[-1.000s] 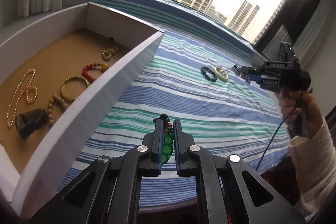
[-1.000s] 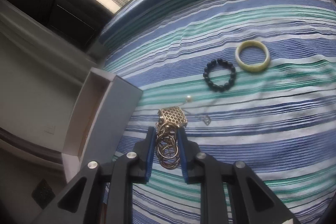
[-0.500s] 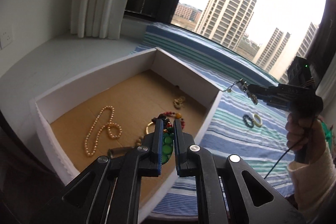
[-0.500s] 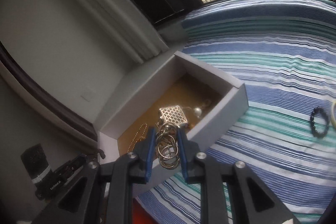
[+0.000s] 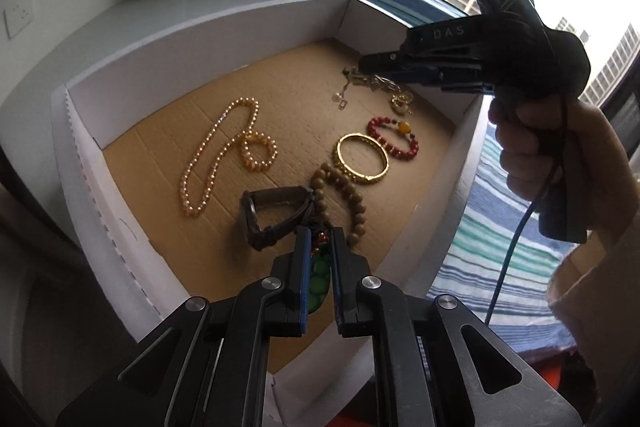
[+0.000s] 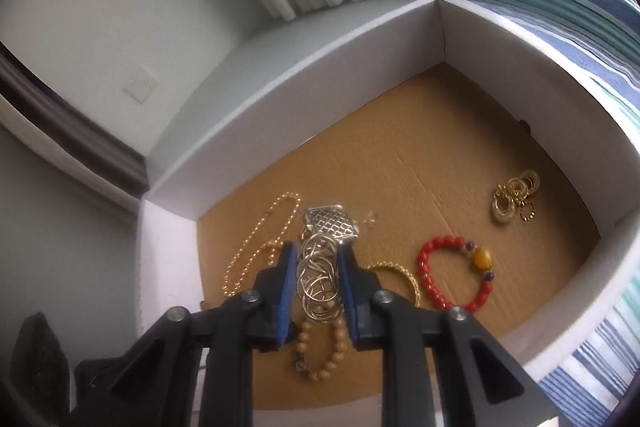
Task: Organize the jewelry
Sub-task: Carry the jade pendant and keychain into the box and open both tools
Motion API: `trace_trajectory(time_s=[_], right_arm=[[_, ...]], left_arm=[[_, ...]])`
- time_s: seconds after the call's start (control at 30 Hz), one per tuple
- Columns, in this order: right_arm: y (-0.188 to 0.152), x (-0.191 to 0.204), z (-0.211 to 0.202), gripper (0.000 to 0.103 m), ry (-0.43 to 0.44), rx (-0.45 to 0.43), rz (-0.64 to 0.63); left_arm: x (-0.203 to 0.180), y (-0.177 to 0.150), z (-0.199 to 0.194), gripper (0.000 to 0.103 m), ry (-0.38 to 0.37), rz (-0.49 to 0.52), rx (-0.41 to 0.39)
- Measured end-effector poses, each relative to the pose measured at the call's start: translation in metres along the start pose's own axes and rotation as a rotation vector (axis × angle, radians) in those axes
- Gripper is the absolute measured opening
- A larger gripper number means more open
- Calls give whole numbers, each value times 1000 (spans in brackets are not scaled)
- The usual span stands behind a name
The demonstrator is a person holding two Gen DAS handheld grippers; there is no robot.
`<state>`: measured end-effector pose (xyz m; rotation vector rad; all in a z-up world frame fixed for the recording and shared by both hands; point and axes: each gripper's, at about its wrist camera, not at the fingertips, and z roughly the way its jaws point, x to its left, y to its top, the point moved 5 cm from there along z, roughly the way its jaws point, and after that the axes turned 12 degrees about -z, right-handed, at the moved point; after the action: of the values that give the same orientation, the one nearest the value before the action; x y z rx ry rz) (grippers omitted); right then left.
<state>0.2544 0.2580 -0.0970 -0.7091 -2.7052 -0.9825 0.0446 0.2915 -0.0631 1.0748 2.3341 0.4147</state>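
Note:
My left gripper (image 5: 320, 233) is shut on a green bead bracelet (image 5: 319, 283), low over the near end of a white box (image 5: 208, 27) with a cardboard floor. My right gripper (image 6: 316, 249) hangs over the box's far end; its jaws are opening, and a gold ring necklace (image 6: 318, 279) with a lattice pendant (image 6: 330, 223) still sits between the pads. In the left wrist view the right gripper (image 5: 362, 63) reaches in from the right, held by a hand (image 5: 560, 155).
On the box floor lie a pearl necklace (image 5: 218, 155), a gold bangle (image 5: 362, 163), a red bead bracelet (image 6: 456, 275), wooden beads (image 5: 348, 195), a dark watch (image 5: 272, 215) and gold earrings (image 6: 514, 195). A striped cloth (image 5: 520, 247) lies right of the box.
Both grippers have swung from over the striped cloth to above the box, each carrying its jewelry. The right one has come in close over the far end.

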Motion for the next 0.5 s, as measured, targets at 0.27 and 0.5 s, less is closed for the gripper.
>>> trace_trajectory(time_s=[0.27, 0.5], right_arm=[[-2, -15, -55, 36, -128, -170, -73], [-105, -45, -136, 52, -349, -280, -163]], left_arm=[[-16, -1, -13, 58, 34, 39, -83], [-80, -17, -26, 70, -102, 131, -95]])
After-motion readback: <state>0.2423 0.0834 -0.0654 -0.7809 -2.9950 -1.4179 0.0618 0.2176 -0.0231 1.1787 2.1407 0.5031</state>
